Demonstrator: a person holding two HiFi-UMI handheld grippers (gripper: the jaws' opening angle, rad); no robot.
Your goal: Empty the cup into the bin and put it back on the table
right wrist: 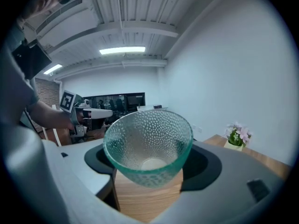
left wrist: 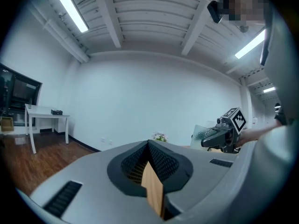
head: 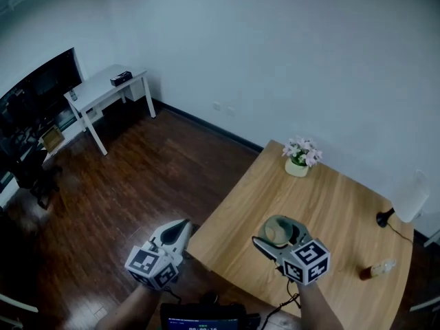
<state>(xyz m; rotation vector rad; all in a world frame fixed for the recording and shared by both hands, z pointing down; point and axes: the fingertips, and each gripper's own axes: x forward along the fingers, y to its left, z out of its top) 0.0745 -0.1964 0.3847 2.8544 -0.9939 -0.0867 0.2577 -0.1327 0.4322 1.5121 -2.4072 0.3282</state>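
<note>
My right gripper [head: 272, 242] is clamped on the glass cup [right wrist: 148, 143], mouth up, above the table [head: 344, 198] edge at lower middle. Left gripper [left wrist: 149, 164] sits closed and empty, lower left. No bin in sight.

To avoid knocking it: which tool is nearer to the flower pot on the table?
Right. The right tool hangs over the table, short of the flower pot; the left tool is off the table's edge, over the floor.
</note>
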